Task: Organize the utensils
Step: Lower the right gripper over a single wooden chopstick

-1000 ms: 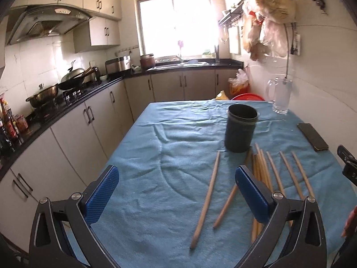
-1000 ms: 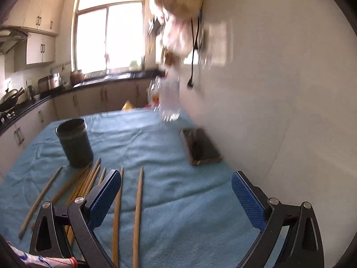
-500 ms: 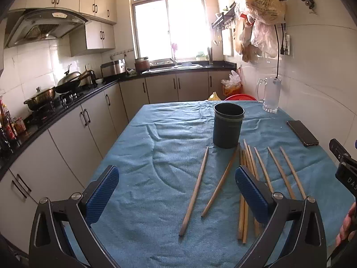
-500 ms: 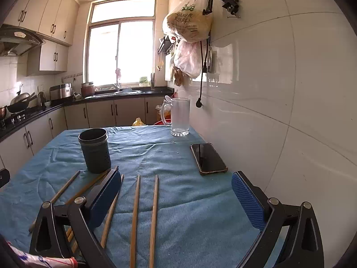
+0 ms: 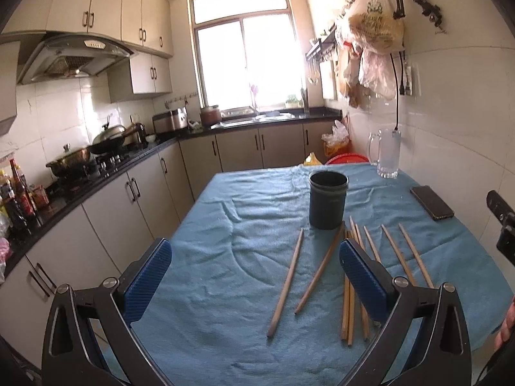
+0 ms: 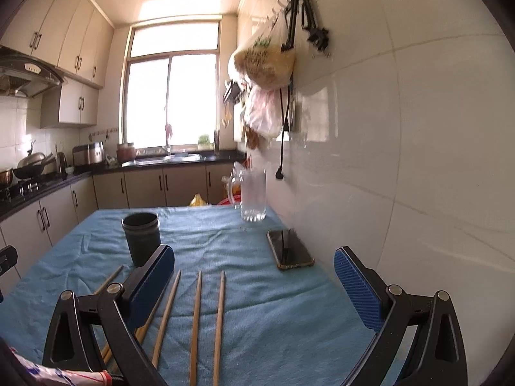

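Note:
Several wooden chopsticks lie loose on the blue tablecloth, fanned out in front of a dark cylindrical holder that stands upright and looks empty. They also show in the right wrist view, with the holder behind them. My left gripper is open and empty, above the near edge of the table. My right gripper is open and empty, to the right of the chopsticks.
A black phone lies at the table's right, and a glass mug stands beyond it by the tiled wall. Kitchen cabinets and a stove with pans run along the left. Bags hang on the wall.
Both grippers have risen and pulled back from the table, so the holder and chopsticks sit further off. Both stay open and empty.

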Action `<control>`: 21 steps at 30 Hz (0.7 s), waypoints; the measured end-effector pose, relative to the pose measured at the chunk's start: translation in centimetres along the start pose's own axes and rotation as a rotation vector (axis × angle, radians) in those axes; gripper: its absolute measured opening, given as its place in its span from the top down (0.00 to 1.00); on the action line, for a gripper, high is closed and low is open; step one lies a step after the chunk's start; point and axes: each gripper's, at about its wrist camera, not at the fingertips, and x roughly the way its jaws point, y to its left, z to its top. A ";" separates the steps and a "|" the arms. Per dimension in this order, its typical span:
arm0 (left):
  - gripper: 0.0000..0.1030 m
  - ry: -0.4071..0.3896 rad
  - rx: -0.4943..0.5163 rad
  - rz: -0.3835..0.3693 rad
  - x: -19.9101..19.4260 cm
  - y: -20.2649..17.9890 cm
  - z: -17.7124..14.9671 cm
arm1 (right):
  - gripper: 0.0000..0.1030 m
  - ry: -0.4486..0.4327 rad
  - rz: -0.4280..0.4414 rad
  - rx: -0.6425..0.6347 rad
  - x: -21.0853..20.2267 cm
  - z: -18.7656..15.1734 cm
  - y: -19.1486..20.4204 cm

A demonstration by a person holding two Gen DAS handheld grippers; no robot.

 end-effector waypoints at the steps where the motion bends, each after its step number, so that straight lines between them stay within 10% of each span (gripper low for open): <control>1: 0.00 -0.013 -0.001 0.007 -0.4 0.3 0.2 | 0.01 -0.014 -0.004 -0.003 -0.4 0.2 -0.1; 11: 0.00 -0.057 -0.011 0.062 -0.6 3.9 2.9 | 0.00 0.122 0.080 -0.086 2.4 1.1 -1.2; 21: 0.00 0.123 0.007 -0.052 6.6 3.4 4.2 | 0.08 0.408 0.241 -0.007 9.5 -1.6 -1.4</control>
